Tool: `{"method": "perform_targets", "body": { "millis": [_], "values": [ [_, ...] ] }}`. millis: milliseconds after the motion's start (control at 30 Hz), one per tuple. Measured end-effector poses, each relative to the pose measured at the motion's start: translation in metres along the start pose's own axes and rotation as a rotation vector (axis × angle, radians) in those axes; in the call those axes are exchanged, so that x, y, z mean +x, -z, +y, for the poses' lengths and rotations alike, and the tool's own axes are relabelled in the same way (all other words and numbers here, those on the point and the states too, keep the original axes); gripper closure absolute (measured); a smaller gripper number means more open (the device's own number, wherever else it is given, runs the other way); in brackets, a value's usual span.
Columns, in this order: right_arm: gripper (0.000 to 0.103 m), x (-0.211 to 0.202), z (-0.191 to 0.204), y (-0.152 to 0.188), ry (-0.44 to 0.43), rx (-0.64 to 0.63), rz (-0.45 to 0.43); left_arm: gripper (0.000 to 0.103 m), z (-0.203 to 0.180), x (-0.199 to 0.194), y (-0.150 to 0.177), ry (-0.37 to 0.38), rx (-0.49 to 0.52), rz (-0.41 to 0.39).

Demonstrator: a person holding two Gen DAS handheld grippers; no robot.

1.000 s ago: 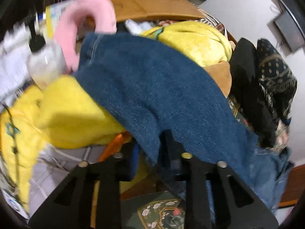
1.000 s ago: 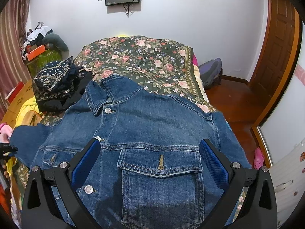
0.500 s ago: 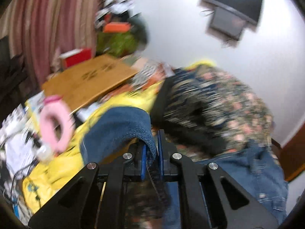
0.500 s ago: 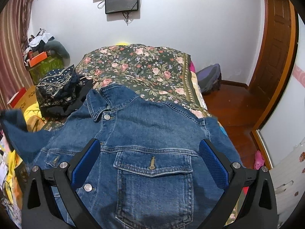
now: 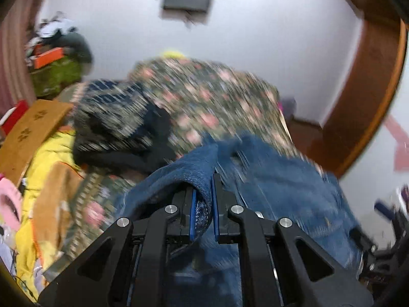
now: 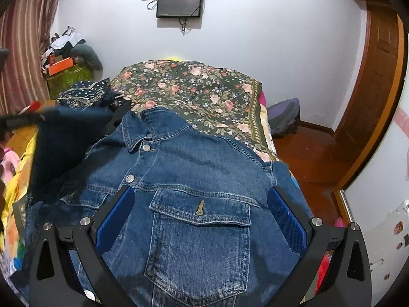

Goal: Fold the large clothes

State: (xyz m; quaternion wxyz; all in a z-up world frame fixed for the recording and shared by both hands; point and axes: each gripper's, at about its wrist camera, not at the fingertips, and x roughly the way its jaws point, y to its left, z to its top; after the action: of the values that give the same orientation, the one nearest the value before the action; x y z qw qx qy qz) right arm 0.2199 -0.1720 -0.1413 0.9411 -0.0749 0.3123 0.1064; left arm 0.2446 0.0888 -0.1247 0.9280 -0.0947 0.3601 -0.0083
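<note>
A blue denim jacket point(image 6: 199, 184) lies front up on the bed, collar toward the far wall, chest pocket in the middle. My left gripper point(image 5: 203, 212) is shut on the jacket's sleeve point(image 5: 184, 174) and holds it lifted over the jacket body point(image 5: 281, 179). In the right wrist view the lifted sleeve point(image 6: 66, 138) hangs at the left above the jacket. My right gripper point(image 6: 202, 215) is open and empty, hovering over the chest pocket.
A floral bedspread point(image 6: 194, 89) covers the bed beyond the jacket. A dark patterned cloth pile point(image 6: 87, 92) and yellow clothes point(image 5: 48, 148) lie to the left. A cardboard box point(image 5: 28, 130) stands at the left. A wooden door point(image 6: 375, 81) and floor are at the right.
My left gripper has closed on the sleeve, lifted it off the yellow pile and swung it right, over the jacket. The right gripper has stayed open and risen slightly.
</note>
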Motion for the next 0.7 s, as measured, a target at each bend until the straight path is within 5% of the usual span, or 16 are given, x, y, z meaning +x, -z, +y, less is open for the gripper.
{"method": "perform_targets", "body": {
  "millis": [200,367,433,567,700],
  "values": [
    [0.0,0.004,0.0,0.006,-0.007,0.0,0.02,0.093,-0.046,0.04,0.052,0.059,0.125,0.218],
    [0.0,0.002,0.003,0.007,-0.005,-0.008,0.023,0.091,-0.057,0.056,0.085,0.047,0.194,0.326],
    [0.0,0.001,0.005,0.007,-0.006,-0.014,0.023,0.085,-0.059,0.056,0.091,0.049,0.213,0.334],
    [0.0,0.003,0.01,0.003,-0.01,-0.03,0.027,0.058,-0.052,0.037,0.09,0.066,0.2,0.3],
    [0.0,0.005,0.021,-0.008,-0.042,-0.071,0.023,0.054,-0.034,0.01,0.078,0.044,0.166,0.221]
  ]
}}
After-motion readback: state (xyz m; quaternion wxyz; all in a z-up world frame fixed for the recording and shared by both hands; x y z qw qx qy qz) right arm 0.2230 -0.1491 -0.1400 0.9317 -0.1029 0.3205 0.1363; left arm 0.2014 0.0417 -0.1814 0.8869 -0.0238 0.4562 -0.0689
